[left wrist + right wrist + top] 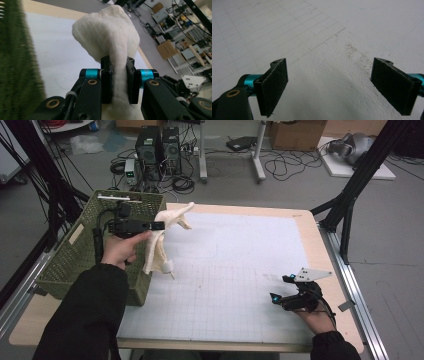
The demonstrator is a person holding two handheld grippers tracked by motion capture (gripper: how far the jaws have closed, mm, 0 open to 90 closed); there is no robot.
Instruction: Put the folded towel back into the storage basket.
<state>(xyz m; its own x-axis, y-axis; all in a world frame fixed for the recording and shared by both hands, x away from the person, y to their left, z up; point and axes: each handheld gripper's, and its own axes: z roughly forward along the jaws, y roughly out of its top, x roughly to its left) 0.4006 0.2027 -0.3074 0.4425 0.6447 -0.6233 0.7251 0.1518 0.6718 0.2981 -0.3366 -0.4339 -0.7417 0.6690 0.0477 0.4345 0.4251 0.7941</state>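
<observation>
The cream sock (161,245) hangs in the air over the left edge of the white gridded mat (235,285), just at the 3 o'clock side of the green woven basket (70,255). It is a soft, ribbed knit piece; in the high view its upper end flares toward 1 o'clock while the longer part droops toward 6 o'clock, clear of the mat. The left gripper (119,75) pinches it across a narrow waist, both black pads pressed into the fabric from either side, the bunched cloth bulging above them in the left gripper view.

The right gripper (281,290) rests low at the 4 o'clock part of the mat, its jaws spread wide with nothing between them; in the right gripper view there is bare mat and a faint dark smudge (357,53) beyond the pads.

By my reading, the step in hand is carrying 1 sock between basket and mat, and which way it travels cannot be told from this moment. The next move calls for lowering it onto open mat, or over the basket rim, before the pinch is let go; the dangling end may fold under itself.

The mat lies on a pale wooden table (310,227). Beyond it, at 12 o'clock, 2 computer towers (157,145) stand on a grey floor amid loose cables, with cardboard boxes (295,135) farther back.
</observation>
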